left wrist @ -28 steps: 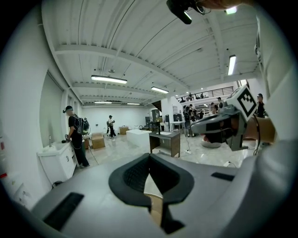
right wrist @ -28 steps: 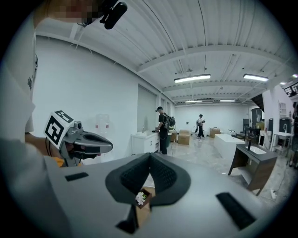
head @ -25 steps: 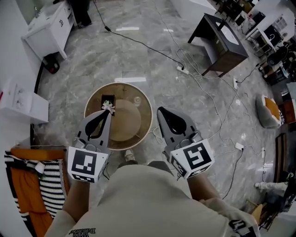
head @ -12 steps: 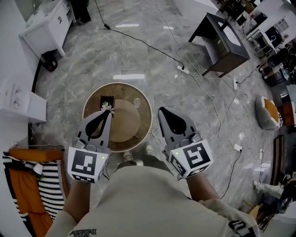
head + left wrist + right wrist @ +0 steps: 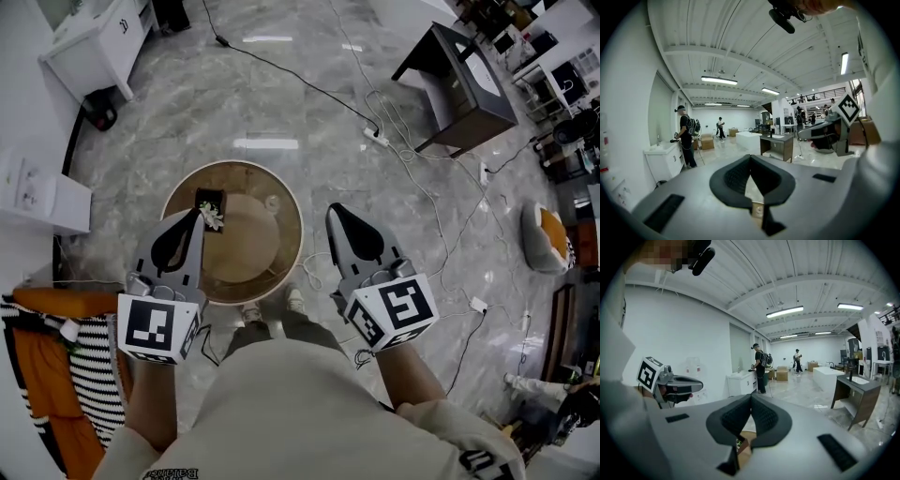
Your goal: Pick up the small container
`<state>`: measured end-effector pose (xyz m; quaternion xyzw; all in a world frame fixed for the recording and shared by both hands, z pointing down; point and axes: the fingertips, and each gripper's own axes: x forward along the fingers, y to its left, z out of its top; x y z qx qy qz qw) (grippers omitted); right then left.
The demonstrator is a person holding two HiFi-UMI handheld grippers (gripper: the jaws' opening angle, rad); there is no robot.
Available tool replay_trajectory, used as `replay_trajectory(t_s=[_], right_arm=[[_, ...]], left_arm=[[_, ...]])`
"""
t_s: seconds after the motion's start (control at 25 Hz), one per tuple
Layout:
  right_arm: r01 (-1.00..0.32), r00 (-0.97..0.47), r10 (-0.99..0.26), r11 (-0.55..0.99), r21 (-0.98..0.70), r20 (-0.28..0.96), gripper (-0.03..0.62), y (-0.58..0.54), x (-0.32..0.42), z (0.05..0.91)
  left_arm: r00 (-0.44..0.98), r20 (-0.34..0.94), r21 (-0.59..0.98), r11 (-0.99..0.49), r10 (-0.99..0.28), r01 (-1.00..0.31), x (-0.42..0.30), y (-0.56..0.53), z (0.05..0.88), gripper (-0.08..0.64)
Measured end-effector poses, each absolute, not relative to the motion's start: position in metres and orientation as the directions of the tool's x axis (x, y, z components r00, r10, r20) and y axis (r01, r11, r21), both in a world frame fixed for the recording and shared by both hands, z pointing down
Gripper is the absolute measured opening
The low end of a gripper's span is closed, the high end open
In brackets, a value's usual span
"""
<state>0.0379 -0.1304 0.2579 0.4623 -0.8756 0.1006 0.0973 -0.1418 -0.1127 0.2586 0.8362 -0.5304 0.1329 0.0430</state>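
The round table (image 5: pixel 272 192) is tan, the small container (image 5: pixel 208 199) black, the marble floor (image 5: pixel 281 103) veined grey, the cloth (image 5: pixel 94 375) striped black-and-white

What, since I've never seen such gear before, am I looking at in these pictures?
No robot here: a person holds a two-jawed grabbing tool in each hand. The head view looks down from a camera on the person's head and shows the left gripper and right gripper. The two gripper views come from cameras riding on those tools, looking along their jaws. Both are shut and hold nothing. Below stands a round table with a small container holding what looks like a plant.
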Motion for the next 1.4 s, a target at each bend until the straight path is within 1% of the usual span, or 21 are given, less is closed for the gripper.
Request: replay_trajectory(t_s=[0.2,0.44,0.48,0.56,0.64,0.8,0.96,1.08,1.24,1.4], right_arm=[[-0.829,-0.559,-0.803,0.551,-0.097,0.206,-0.003,-0.161,0.042,0.261],[-0.819,-0.573,-0.812,0.565,-0.100,0.112,0.000,-0.187,0.040,0.269],[-0.810,-0.586,-0.804,0.577,-0.105,0.104,0.014,-0.191,0.039,0.273],[-0.782,-0.622,-0.776,0.610,-0.128,0.100,0.077,-0.202,0.032,0.286],[-0.761,-0.648,-0.754,0.633,-0.143,0.112,0.113,-0.215,0.025,0.302],[-0.750,-0.661,-0.737,0.652,-0.109,0.143,0.147,-0.241,0.016,0.340],[-0.720,-0.689,-0.698,0.691,-0.070,0.197,0.190,-0.260,-0.005,0.399],[-0.705,-0.702,-0.672,0.703,-0.093,0.236,0.212,-0.274,-0.017,0.445],[-0.704,-0.699,-0.653,0.701,-0.116,0.293,0.237,-0.287,-0.029,0.507],[-0.722,-0.674,-0.657,0.683,-0.110,0.338,0.255,-0.305,-0.029,0.564]], left_arm=[[0.373,0.225,-0.068,-0.397,-0.900,-0.915,-0.131,-0.133,0.262,0.006],[0.353,0.168,-0.140,-0.377,-0.920,-0.916,-0.130,-0.168,0.263,0.006],[0.355,0.160,-0.148,-0.378,-0.921,-0.914,-0.129,-0.174,0.265,0.006],[0.359,0.155,-0.173,-0.382,-0.921,-0.908,-0.127,-0.187,0.273,0.006],[0.353,0.160,-0.183,-0.379,-0.922,-0.907,-0.127,-0.200,0.286,0.006],[0.338,0.164,-0.167,-0.364,-0.927,-0.916,-0.123,-0.224,0.315,0.006],[0.367,0.172,-0.152,-0.393,-0.914,-0.907,-0.116,-0.240,0.357,0.006],[0.375,0.223,-0.116,-0.407,-0.900,-0.906,-0.113,-0.252,0.395,0.006],[0.413,0.247,-0.051,-0.438,-0.876,-0.898,-0.109,-0.266,0.440,0.006],[0.400,0.293,-0.029,-0.426,-0.869,-0.904,-0.108,-0.283,0.492,0.006]])
